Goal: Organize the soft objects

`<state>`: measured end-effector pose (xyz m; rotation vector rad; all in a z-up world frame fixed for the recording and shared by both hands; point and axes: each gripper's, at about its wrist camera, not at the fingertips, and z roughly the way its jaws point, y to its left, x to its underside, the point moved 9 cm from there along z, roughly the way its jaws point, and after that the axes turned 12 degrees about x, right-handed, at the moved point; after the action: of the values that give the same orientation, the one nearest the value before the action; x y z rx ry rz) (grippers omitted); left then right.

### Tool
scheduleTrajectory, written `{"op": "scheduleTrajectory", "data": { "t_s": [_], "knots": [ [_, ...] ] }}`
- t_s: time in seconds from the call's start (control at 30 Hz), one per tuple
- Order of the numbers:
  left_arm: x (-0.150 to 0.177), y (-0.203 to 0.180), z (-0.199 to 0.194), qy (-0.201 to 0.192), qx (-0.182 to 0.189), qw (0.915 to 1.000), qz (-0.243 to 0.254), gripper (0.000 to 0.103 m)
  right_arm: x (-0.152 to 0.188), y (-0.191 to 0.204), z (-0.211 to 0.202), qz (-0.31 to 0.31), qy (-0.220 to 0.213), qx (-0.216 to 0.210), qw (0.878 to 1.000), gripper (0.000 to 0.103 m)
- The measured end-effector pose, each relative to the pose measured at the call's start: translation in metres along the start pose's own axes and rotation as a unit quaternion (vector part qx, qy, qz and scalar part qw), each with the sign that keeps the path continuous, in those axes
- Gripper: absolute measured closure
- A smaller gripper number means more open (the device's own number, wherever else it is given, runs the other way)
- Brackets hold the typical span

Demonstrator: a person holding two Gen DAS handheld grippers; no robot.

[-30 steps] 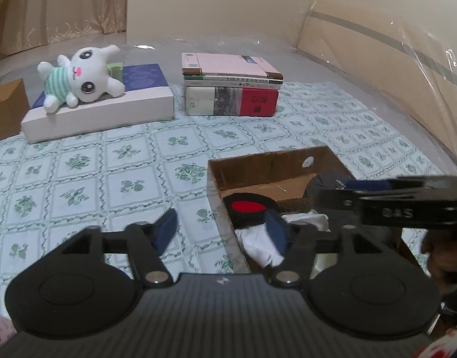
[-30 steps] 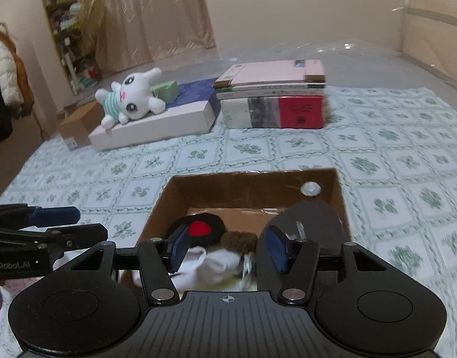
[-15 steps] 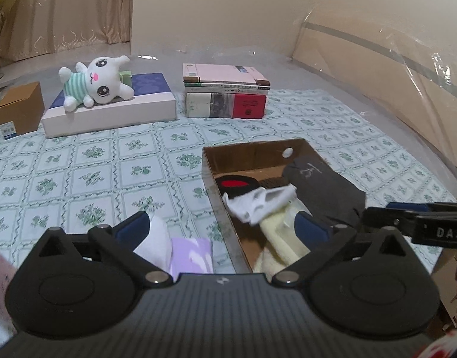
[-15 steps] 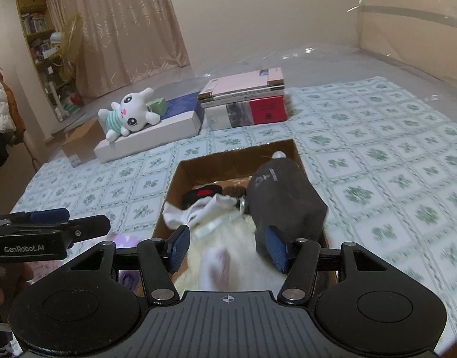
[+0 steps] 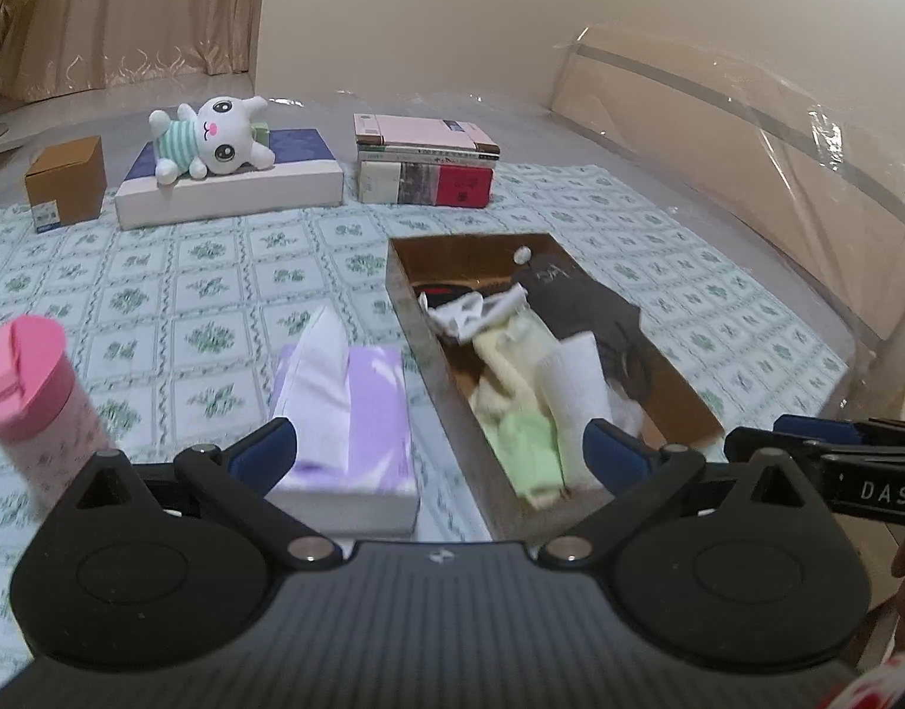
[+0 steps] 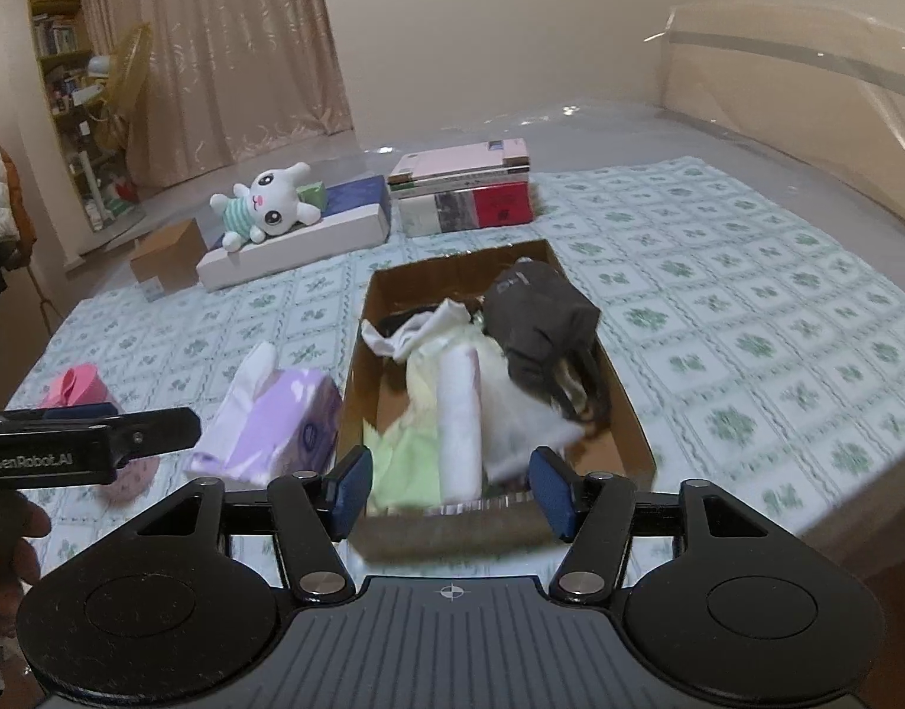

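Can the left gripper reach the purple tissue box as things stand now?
Probably yes. The left gripper is open and holds nothing, and the purple tissue box lies just ahead of it on the cloth, beside the cardboard box. Nothing stands between them.

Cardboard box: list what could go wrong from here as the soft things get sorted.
1. The cardboard box is heaped: the dark bag sits at its rim and may spill if neighbours are tugged.
2. The pink tumbler stands beside the left gripper, whose jaws are open; a sideways sweep could topple it.
3. The tissue pack touches the box wall and may shift.
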<state>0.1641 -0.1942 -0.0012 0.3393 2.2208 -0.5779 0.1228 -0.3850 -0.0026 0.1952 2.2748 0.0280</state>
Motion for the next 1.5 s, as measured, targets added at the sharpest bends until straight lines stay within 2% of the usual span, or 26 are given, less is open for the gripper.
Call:
{"op": "scheduleTrajectory", "data": {
  "t_s": [0.07, 0.27, 0.63, 1.5],
  "knots": [
    [0.007, -0.002, -0.010, 0.000, 0.003, 1.0000, 0.001, 0.001, 0.009, -0.001, -0.010, 0.006, 0.000, 0.005, 1.000, 0.037],
    [0.030, -0.012, -0.037, -0.002, -0.002, 1.0000, 0.002, 0.001, 0.029, -0.005, -0.029, 0.020, 0.006, 0.018, 1.000, 0.035],
    [0.062, -0.031, -0.051, 0.014, -0.010, 0.9999, -0.001, 0.001, 0.050, -0.007, -0.050, 0.003, 0.000, 0.027, 1.000, 0.034],
    [0.067, -0.029, -0.041, 0.019, -0.027, 0.9995, -0.002, 0.001, 0.054, -0.001, -0.046, -0.001, 0.008, 0.019, 1.000, 0.033]
  ]
}}
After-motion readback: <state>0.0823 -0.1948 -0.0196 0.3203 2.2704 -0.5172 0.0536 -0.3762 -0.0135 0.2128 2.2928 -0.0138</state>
